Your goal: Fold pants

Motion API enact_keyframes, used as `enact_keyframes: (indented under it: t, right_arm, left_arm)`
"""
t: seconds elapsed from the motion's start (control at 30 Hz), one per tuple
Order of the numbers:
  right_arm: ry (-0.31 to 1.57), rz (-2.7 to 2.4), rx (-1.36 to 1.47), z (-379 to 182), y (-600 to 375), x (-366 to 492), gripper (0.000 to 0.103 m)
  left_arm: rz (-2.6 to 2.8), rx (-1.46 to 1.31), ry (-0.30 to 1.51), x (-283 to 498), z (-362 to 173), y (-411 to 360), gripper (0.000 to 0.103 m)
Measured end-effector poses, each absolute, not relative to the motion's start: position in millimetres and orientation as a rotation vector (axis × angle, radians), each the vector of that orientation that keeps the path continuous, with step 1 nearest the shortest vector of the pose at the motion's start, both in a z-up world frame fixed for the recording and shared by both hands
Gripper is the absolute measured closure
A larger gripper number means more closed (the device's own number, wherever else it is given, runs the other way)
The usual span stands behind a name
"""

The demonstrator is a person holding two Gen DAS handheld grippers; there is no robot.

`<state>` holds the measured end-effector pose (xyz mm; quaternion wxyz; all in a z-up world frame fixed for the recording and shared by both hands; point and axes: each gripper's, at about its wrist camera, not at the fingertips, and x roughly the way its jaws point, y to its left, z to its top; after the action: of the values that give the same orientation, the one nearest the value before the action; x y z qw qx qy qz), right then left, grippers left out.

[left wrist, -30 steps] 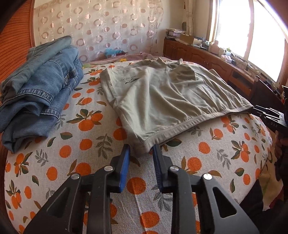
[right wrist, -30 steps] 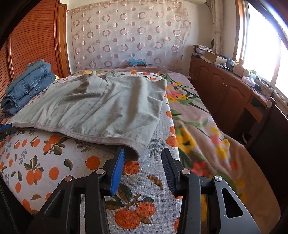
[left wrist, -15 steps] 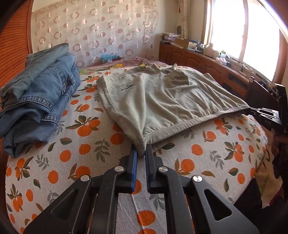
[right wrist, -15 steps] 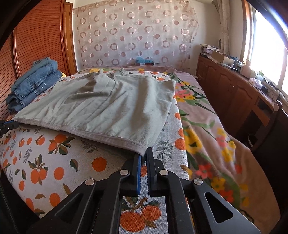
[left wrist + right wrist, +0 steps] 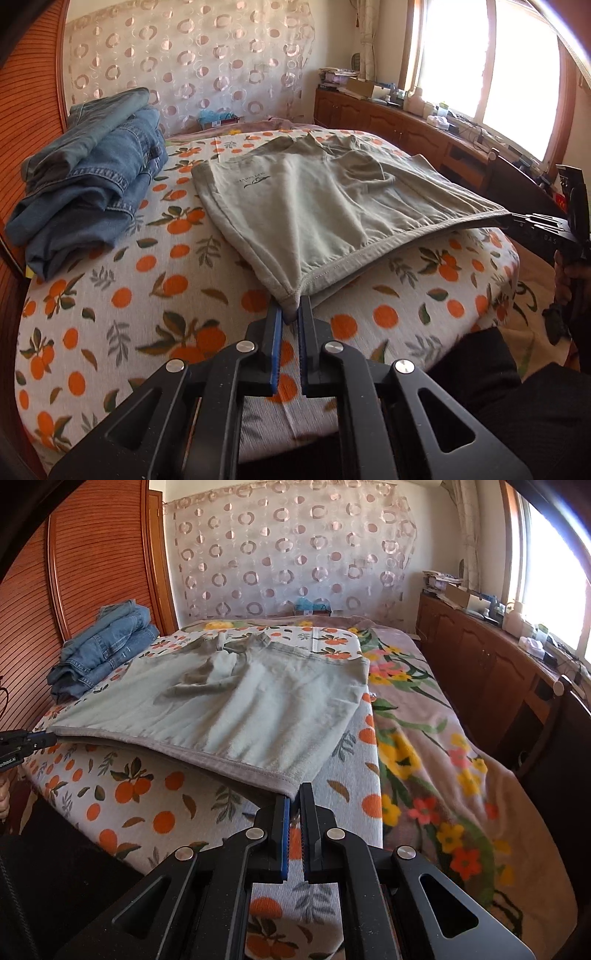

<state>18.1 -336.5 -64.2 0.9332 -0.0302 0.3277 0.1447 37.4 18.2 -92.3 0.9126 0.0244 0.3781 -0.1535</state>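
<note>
Grey-green pants (image 5: 314, 206) lie on the orange-print bed sheet (image 5: 122, 295), with the near hem lifted off the bed. My left gripper (image 5: 290, 308) is shut on the hem's left corner. My right gripper (image 5: 292, 798) is shut on the hem's right corner; it also shows at the right in the left wrist view (image 5: 517, 221). The pants also show in the right wrist view (image 5: 258, 709), and the left gripper (image 5: 40, 738) holds their far corner at the left edge. The hem is stretched taut between the two grippers.
A stack of folded blue jeans (image 5: 88, 184) sits at the left of the bed by the wooden headboard (image 5: 96, 565). A flowered blanket (image 5: 443, 746) covers the bed's right side. A wooden cabinet (image 5: 487, 653) runs under the window.
Both grippers went from open to shut on the hem corners, then lifted the hem off the bed and drew it taut.
</note>
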Motion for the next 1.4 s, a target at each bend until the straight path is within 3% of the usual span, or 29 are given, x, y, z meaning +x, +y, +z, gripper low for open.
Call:
enact_keyframes:
  t: [0.87, 0.97, 1.1, 1.33, 1.37, 1.4]
  right_arm:
    - [0.718, 0.287, -0.053, -64.8, -327.7, -1.1, 0.099]
    - [0.723, 0.282, -0.049, -66.2, -325.8, 0.9, 0.099]
    - [0.735, 0.278, -0.050, -64.8, -327.9, 7.0, 0.098]
    - [0.755, 0.283, -0.030, -62.2, -330.9, 5.8, 0.097]
    - [0.749, 0.284, -0.033, -59.4, -330.6, 3.7, 0.096]
    - [0.743, 0.283, -0.036, -56.7, -331.0, 1.4, 0.095]
  left_arm:
    - [-0.325, 0.023, 0.797, 23.1, -90.4, 19.3, 0.092]
    - [-0.307, 0.026, 0.782, 21.5, -84.9, 23.4, 0.081]
    - [-0.284, 0.026, 0.763, 21.6, -78.7, 28.3, 0.056]
    - [-0.267, 0.032, 0.758, 38.3, -74.5, 30.0, 0.052]
    - [-0.268, 0.030, 0.757, 41.8, -74.0, 30.0, 0.049]
    - [-0.268, 0.025, 0.754, 44.9, -74.0, 30.1, 0.040]
